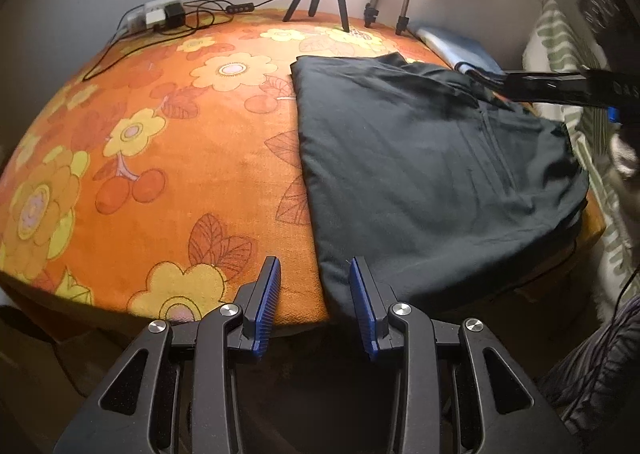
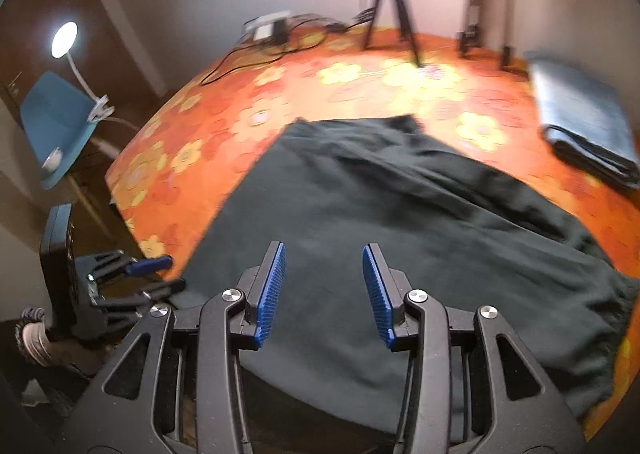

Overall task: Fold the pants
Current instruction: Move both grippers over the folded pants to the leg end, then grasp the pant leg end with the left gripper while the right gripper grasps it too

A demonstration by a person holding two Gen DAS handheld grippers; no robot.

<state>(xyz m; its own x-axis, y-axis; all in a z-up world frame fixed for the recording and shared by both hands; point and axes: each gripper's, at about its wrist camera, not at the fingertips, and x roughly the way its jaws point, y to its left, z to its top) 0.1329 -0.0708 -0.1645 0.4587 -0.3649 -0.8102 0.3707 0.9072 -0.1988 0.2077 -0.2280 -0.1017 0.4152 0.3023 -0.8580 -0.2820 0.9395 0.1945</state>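
pants (image 1: 420, 169) lie folded flat near the front edge of the flowered tablecloth (image 1: 160, 157), probably to keep the next fold within reach. left gripper (image 1: 316, 310) hovers by their near corner, jaws apart and empty; right gripper (image 2: 324, 294) likewise apart above the cloth.

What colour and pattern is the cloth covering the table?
The tablecloth is orange with yellow flowers, red cherries and leaves, clearest in the left wrist view.

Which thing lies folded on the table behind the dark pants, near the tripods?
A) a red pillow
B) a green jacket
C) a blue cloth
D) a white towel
C: a folded blue cloth lies on the orange flowered table, beyond the dark pants.
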